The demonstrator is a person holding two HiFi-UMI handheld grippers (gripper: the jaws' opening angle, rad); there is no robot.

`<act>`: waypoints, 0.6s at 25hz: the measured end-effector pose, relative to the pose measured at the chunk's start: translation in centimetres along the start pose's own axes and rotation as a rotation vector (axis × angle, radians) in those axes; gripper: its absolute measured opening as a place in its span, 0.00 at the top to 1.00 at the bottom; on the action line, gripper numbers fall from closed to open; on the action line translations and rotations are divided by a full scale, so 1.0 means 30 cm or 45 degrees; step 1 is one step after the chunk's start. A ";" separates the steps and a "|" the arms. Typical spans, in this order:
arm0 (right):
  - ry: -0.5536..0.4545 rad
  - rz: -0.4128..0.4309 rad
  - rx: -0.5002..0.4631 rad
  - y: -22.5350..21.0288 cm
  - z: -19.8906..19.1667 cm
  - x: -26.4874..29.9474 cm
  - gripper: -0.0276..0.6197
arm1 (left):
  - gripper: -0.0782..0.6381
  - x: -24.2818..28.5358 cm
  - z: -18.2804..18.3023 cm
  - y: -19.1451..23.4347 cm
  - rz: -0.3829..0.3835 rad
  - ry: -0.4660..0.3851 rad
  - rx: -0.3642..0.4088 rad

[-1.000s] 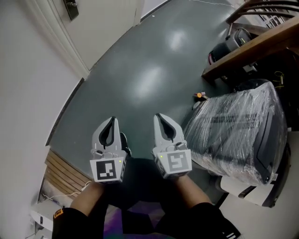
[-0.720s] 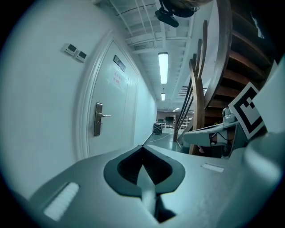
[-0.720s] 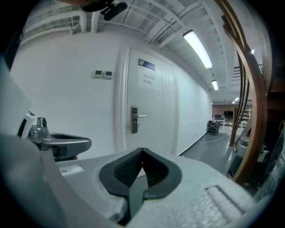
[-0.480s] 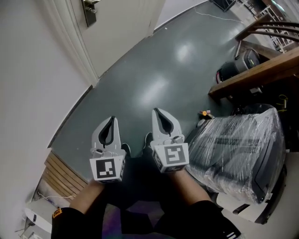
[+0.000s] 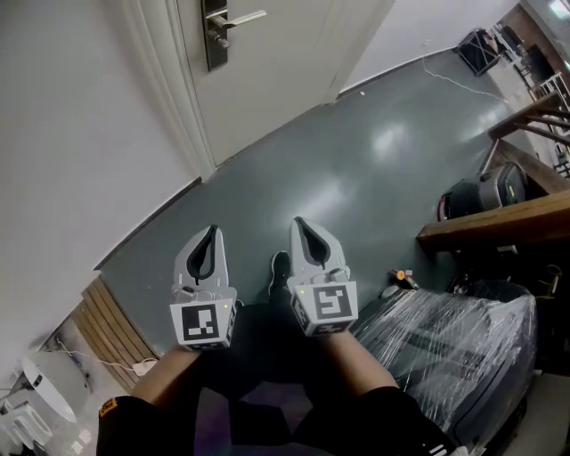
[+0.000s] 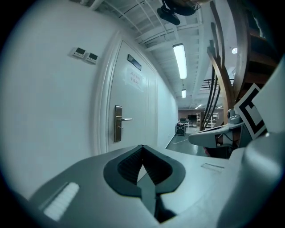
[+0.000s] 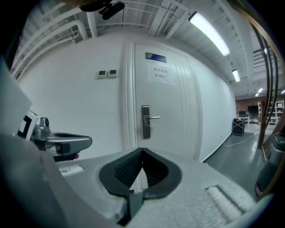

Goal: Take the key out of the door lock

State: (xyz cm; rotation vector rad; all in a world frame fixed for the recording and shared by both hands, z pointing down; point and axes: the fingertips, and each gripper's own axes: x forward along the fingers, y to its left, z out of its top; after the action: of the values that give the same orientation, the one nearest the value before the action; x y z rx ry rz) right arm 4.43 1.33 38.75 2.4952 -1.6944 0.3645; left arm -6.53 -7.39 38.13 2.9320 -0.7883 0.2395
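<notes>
Door lock sat on the white door. It was a silver plate with a thin handle sticking out to one side, and it was well apart from both of our tools. We could not see the key, because the lock was too small and far off to tell. Our left tool and our right tool pointed at the door, side by side above the grey floor. They were near each other but not touching. Each tool had its two jaws pressed together at the tips, and neither one had hold of anything. Off to our right lay a big thing wrapped in clear plastic.
</notes>
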 end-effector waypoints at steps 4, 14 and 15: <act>0.019 0.095 0.017 -0.101 0.026 0.130 0.97 | 0.87 0.129 0.008 -0.006 0.090 0.027 -0.004; 0.034 0.280 0.016 -0.287 0.055 0.328 0.97 | 0.87 0.358 0.048 -0.072 0.254 0.054 0.017; 0.033 0.291 0.017 -0.297 0.058 0.343 0.97 | 0.87 0.369 0.053 -0.074 0.264 0.054 0.023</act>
State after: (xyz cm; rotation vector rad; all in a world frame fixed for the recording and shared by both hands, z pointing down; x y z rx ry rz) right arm 16.52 -5.00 40.13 2.2985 -1.9779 0.4271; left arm 4.23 -11.11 38.40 2.8505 -1.0896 0.3252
